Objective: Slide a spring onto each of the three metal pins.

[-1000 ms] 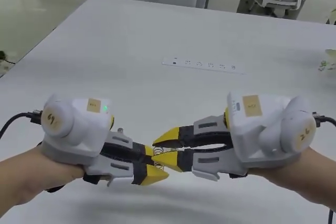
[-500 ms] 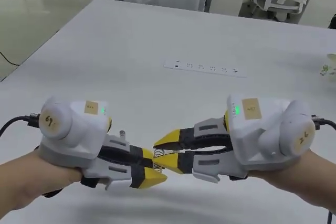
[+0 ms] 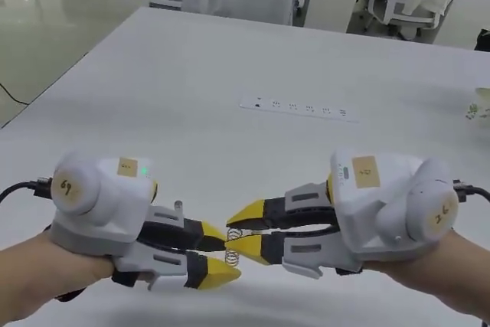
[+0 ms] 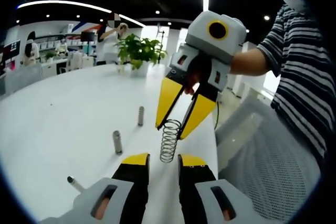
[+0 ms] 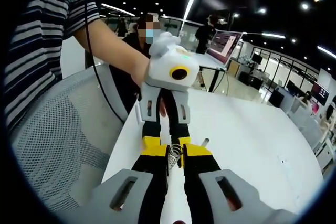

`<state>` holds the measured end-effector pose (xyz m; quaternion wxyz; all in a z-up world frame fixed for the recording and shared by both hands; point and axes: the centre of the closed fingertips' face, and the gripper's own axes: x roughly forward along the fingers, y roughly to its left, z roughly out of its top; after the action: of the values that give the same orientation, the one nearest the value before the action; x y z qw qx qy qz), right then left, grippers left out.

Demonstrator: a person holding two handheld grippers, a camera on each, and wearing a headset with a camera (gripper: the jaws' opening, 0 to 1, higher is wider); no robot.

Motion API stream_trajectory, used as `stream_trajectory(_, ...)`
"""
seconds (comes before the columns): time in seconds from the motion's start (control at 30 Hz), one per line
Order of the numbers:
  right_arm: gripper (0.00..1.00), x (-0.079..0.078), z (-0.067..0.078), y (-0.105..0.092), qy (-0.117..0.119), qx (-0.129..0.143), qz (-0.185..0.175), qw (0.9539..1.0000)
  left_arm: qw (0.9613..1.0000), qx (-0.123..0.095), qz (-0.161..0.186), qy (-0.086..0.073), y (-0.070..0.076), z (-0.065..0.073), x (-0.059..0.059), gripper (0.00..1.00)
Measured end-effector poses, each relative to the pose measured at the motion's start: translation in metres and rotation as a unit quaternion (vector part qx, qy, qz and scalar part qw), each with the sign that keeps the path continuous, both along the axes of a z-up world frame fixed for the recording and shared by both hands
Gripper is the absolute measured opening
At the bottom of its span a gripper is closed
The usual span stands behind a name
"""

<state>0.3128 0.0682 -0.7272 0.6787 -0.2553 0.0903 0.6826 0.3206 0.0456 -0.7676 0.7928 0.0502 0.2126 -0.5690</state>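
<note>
**Spring transfer between the grippers.** The right gripper [image 3: 230,233] pinches the far end of the spring [image 4: 169,141]. The left gripper [image 4: 165,158] holds its jaws slightly apart about the near end; whether they grip it cannot be told. Left of those jaws, three pins [image 4: 117,141] sit bare on the bench [image 3: 230,59], so none is threaded yet. A power strip [image 3: 297,108] lies well beyond both jaws and obstructs nothing.

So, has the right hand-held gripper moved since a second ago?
No. Against the power strip and the pin, the right hand-held gripper sits where it did; the whole view has shifted down.
</note>
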Motion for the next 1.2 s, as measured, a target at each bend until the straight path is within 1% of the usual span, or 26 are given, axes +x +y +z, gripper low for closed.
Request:
stream_trajectory(0.07,0.07,0.000,0.000,0.000,0.000,0.000,-0.001,1.0000,1.0000,0.000,0.008,0.001,0.005,0.000,0.001,0.15)
stream_trajectory(0.13,0.07,0.001,-0.001,0.000,-0.001,0.000,-0.002,1.0000,0.9999,0.001,0.017,-0.003,0.010,0.000,0.002,0.16)
stream_trajectory(0.23,0.07,0.001,-0.001,0.001,-0.002,-0.001,-0.002,1.0000,0.9996,-0.006,0.026,0.002,0.016,0.002,0.002,0.19)
stream_trajectory(0.4,0.07,0.001,-0.002,0.003,-0.005,-0.003,-0.002,1.0000,0.9991,-0.006,0.042,0.003,0.026,0.002,0.004,0.21)
stream_trajectory(0.5,0.07,0.004,-0.002,0.004,-0.009,-0.004,-0.007,0.9999,0.9987,-0.005,0.050,0.002,0.031,0.003,0.004,0.24)
stream_trajectory(0.73,0.07,0.009,-0.002,0.005,-0.014,-0.003,-0.016,0.9998,0.9972,-0.007,0.074,0.001,0.048,0.004,0.003,0.30)
stream_trajectory(0.87,0.07,0.011,-0.001,0.008,-0.016,-0.003,-0.016,0.9997,0.9957,-0.007,0.092,0.002,0.060,0.005,0.002,0.33)
stream_trajectory(1.07,0.07,0.011,-0.003,0.014,-0.019,-0.006,-0.011,0.9997,0.9933,-0.004,0.116,0.000,0.076,0.006,0.001,0.42)
stream_trajectory(1.2,0.07,0.011,-0.003,0.017,-0.019,-0.004,-0.010,0.9998,0.9912,-0.003,0.133,-0.001,0.086,0.007,0.002,0.46)
